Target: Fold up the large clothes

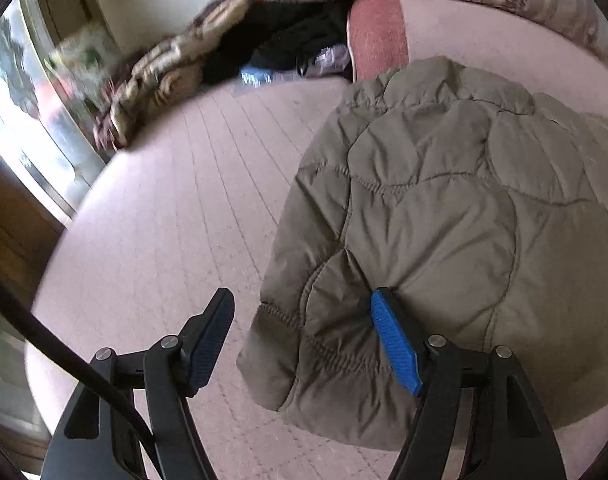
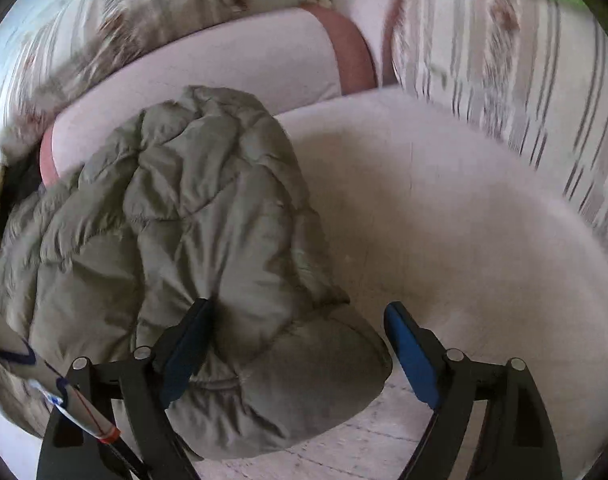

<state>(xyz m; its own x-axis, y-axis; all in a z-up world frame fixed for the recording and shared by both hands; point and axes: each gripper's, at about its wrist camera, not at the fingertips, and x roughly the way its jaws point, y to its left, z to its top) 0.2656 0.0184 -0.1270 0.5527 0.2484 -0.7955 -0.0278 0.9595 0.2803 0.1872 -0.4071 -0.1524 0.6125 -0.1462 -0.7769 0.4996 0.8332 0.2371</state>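
Note:
An olive-green quilted puffer jacket [image 1: 444, 220] lies bunched on a pale pink bed cover [image 1: 175, 208]. In the left wrist view my left gripper [image 1: 304, 320] is open, its jaws wide apart over the jacket's near left corner, where a cuffed sleeve end [image 1: 279, 344] lies; the right finger [image 1: 394, 340] presses against the fabric. In the right wrist view the same jacket [image 2: 183, 220] fills the left half. My right gripper [image 2: 299, 332] is open over the jacket's near right corner, its left finger [image 2: 187, 340] touching the fabric and its right finger [image 2: 408, 348] over bare cover.
A pink cushion with a darker pink band [image 1: 378, 36] lies behind the jacket. Striped bedding [image 2: 524, 92] is piled at the back. Dark and tan clothes [image 1: 207, 60] are heaped at the far left by a window [image 1: 19, 112]. A white tag [image 2: 75, 404] hangs at lower left.

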